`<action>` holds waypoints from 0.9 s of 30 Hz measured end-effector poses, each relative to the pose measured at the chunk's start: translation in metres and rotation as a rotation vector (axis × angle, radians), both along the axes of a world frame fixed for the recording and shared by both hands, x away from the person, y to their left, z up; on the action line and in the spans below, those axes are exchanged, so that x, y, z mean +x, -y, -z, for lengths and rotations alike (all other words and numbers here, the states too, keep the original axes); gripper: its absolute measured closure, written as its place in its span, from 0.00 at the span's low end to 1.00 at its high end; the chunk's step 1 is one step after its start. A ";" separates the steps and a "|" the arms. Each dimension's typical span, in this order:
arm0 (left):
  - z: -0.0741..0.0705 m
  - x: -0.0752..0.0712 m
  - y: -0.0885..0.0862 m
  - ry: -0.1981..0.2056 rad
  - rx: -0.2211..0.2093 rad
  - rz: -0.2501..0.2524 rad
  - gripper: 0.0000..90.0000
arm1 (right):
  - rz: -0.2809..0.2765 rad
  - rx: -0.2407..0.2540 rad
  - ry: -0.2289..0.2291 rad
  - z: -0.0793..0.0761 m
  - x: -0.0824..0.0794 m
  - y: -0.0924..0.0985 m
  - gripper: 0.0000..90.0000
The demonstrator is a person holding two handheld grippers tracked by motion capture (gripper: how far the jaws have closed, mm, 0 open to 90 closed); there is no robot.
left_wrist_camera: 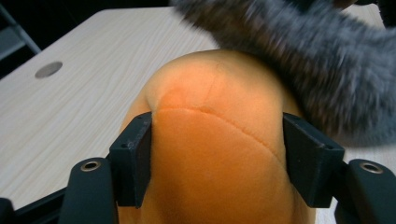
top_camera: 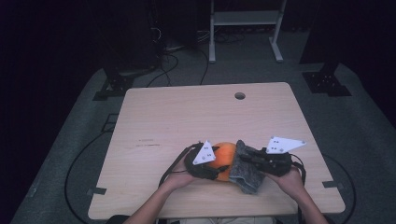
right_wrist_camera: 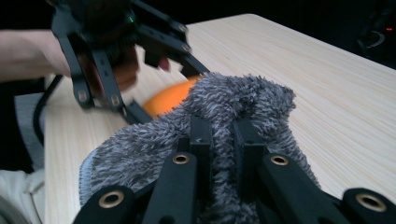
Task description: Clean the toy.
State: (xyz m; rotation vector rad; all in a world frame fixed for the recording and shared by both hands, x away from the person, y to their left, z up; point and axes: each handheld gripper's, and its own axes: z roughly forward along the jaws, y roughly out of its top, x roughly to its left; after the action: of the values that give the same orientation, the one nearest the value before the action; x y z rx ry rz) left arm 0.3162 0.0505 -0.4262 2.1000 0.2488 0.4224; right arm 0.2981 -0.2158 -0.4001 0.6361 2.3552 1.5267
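Surface (top_camera: 187, 112) is carrying everything, wood-grain, with a round hole (top_camera: 239, 95) far beyond both sets of fingers. Grey fuzzy cloth (right_wrist_camera: 224, 112) is bunching up between the right gripper (right_wrist_camera: 223, 140) fingers, which are clamping tight on a fold of it; the rest is draping past the tips toward the left gripper. Orange plush ball (left_wrist_camera: 219, 140) is sitting between the left gripper (left_wrist_camera: 217, 154) fingers, pads pressing both its sides, gripping it. Cloth is touching the ball just past the left fingertips.
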 end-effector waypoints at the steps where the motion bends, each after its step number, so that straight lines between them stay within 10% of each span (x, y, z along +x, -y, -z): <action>1: 0.000 0.000 -0.001 0.002 0.008 0.001 0.35 | -0.005 -0.016 -0.005 0.002 0.001 -0.004 0.89; 11: 0.009 0.009 -0.025 -0.168 -0.047 0.006 0.23 | 0.040 -0.098 -0.086 0.026 0.006 0.008 0.89; 16: 0.001 0.022 -0.028 -0.284 -0.159 -0.044 0.12 | 0.017 -0.134 -0.069 0.029 0.002 0.003 0.89; 20: 0.009 0.028 -0.018 -0.336 -0.084 -0.072 0.05 | 0.001 -0.145 -0.072 0.030 -0.001 0.003 0.89; 27: 0.000 0.016 -0.020 -0.189 -0.096 -0.060 0.40 | 0.016 -0.146 -0.072 0.026 0.001 0.008 0.89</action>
State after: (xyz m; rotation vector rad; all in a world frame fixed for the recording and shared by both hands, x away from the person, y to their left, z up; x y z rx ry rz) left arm 0.3322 0.0708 -0.4263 2.0429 0.4355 0.2420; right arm 0.2990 -0.2233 -0.4265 0.6835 2.4807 1.3318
